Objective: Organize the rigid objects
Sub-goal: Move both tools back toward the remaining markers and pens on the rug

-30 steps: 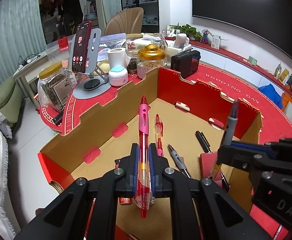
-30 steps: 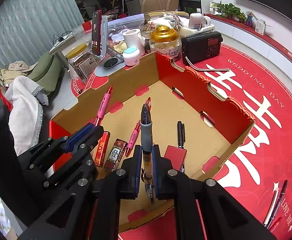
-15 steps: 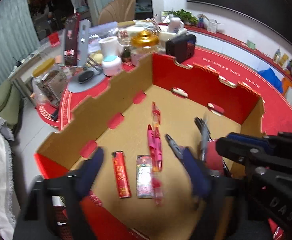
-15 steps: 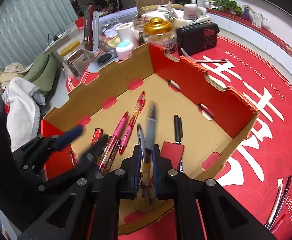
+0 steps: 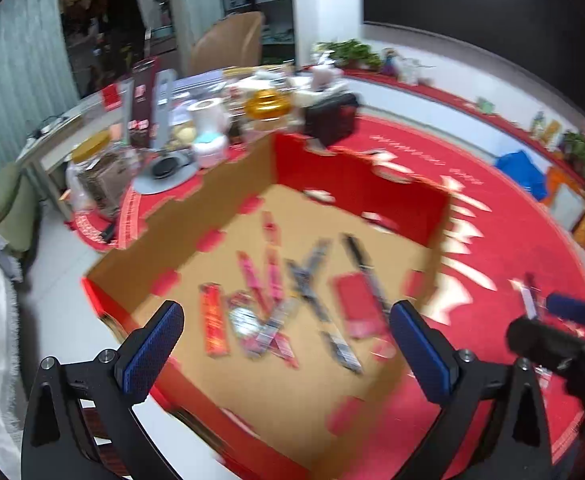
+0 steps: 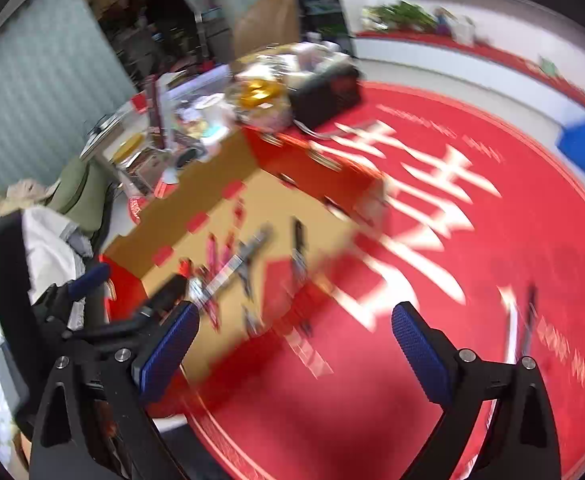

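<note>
Both tools, the left tool [image 5: 286, 340] and the right tool [image 6: 294, 344], have just opened wide and hold nothing, while the pens [image 5: 304, 280] lie in the cardboard box [image 5: 196, 208] on the red worktop [image 5: 512, 240].

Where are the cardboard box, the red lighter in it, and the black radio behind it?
cardboard box [image 5: 196, 216], left wrist view: inside of its brown left wall.
red lighter [image 5: 213, 320], left wrist view: middle of its blurred body, on the box floor.
black radio [image 5: 330, 118], left wrist view: its front face.
</note>
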